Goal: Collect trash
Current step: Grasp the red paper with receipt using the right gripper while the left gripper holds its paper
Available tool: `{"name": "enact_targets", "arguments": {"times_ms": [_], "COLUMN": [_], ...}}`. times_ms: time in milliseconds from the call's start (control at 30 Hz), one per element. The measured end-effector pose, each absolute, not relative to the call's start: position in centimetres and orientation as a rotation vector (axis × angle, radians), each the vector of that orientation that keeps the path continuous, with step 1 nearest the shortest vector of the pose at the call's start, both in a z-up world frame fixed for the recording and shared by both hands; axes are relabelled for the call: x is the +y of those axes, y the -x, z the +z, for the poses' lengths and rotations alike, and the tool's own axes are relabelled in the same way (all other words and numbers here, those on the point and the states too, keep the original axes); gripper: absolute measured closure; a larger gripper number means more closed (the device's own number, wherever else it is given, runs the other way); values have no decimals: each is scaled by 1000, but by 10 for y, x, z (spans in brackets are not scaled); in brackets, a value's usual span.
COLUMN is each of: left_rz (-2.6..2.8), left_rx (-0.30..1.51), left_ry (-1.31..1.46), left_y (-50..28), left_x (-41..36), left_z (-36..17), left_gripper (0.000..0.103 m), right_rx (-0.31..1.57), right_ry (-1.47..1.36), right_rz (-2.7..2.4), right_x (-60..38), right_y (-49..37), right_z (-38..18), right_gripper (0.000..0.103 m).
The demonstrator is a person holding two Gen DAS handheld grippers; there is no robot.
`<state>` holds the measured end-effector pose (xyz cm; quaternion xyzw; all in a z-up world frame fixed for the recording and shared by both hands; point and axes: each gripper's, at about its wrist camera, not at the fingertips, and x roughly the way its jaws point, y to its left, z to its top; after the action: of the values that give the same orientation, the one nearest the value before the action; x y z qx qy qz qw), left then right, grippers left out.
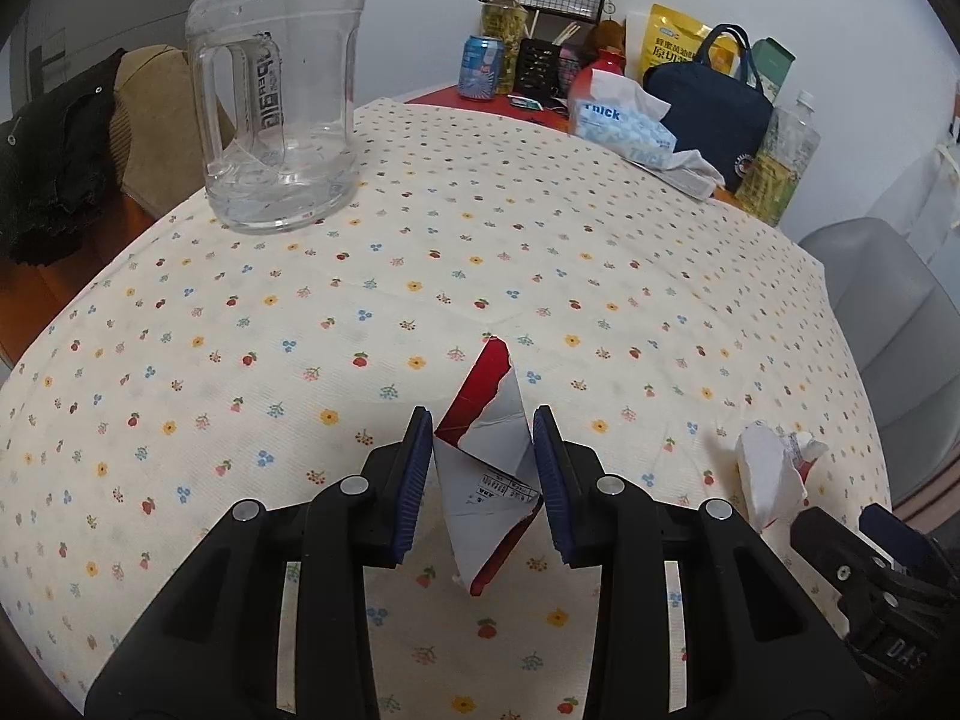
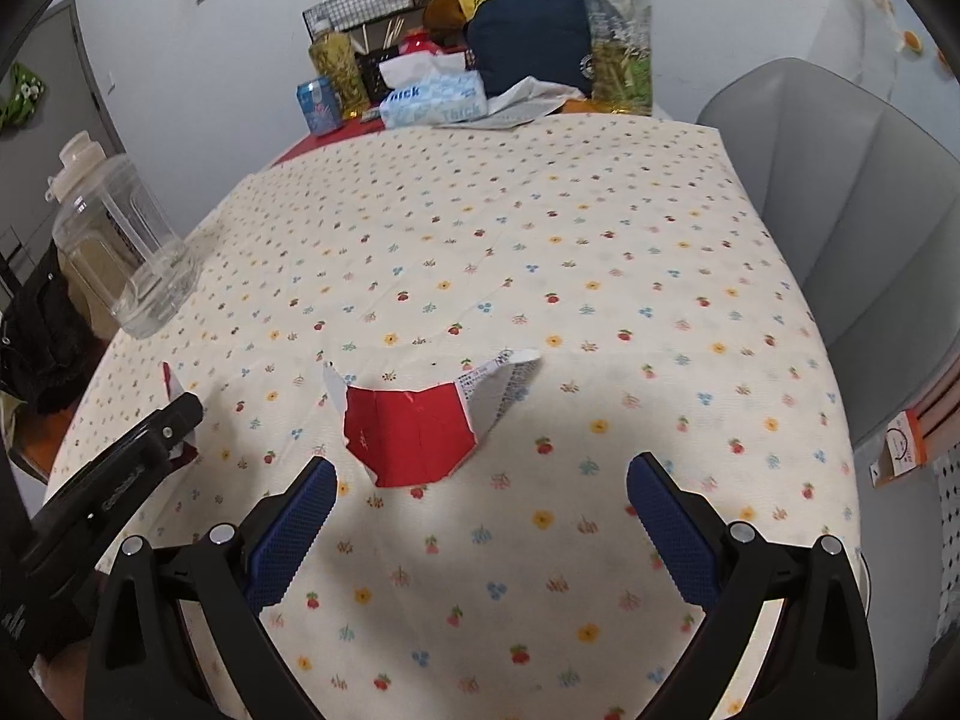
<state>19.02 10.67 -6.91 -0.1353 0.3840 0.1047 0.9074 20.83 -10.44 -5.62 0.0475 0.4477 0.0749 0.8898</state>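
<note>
A torn red and white carton piece [image 1: 492,462] stands on edge just above the flowered tablecloth [image 1: 420,240], and my left gripper [image 1: 483,420] is shut on it, a blue pad pressing each side. To its right lies a crumpled white and red scrap [image 1: 771,471], with my right gripper [image 1: 840,525] beside it. In the right wrist view that scrap [image 2: 411,438] lies flat, red face up, just ahead of my right gripper [image 2: 480,474], whose jaws are wide open and hold nothing. My left gripper [image 2: 180,414] shows at the left edge with its carton piece [image 2: 173,381].
A clear water jug [image 1: 276,102] stands at the table's far left. At the back are a tissue pack [image 1: 624,120], a navy bag [image 1: 708,102], a can [image 1: 480,69] and bottles. A grey chair [image 2: 840,210] sits against the table's right side.
</note>
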Motion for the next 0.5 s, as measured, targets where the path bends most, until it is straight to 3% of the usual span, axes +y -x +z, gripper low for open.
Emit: {"name": "enact_targets", "arguments": {"times_ms": [500], "left_rz": [212], "left_rx": [804], "left_ry": [339], "left_y": [-195], "left_x": [122], "left_z": [-81], "left_gripper": [68], "right_rx": [993], "right_ry": [-22], "right_rz": [149], "right_x": [-75], "right_y": [-242], "right_z": [-82], "right_gripper": [8]}}
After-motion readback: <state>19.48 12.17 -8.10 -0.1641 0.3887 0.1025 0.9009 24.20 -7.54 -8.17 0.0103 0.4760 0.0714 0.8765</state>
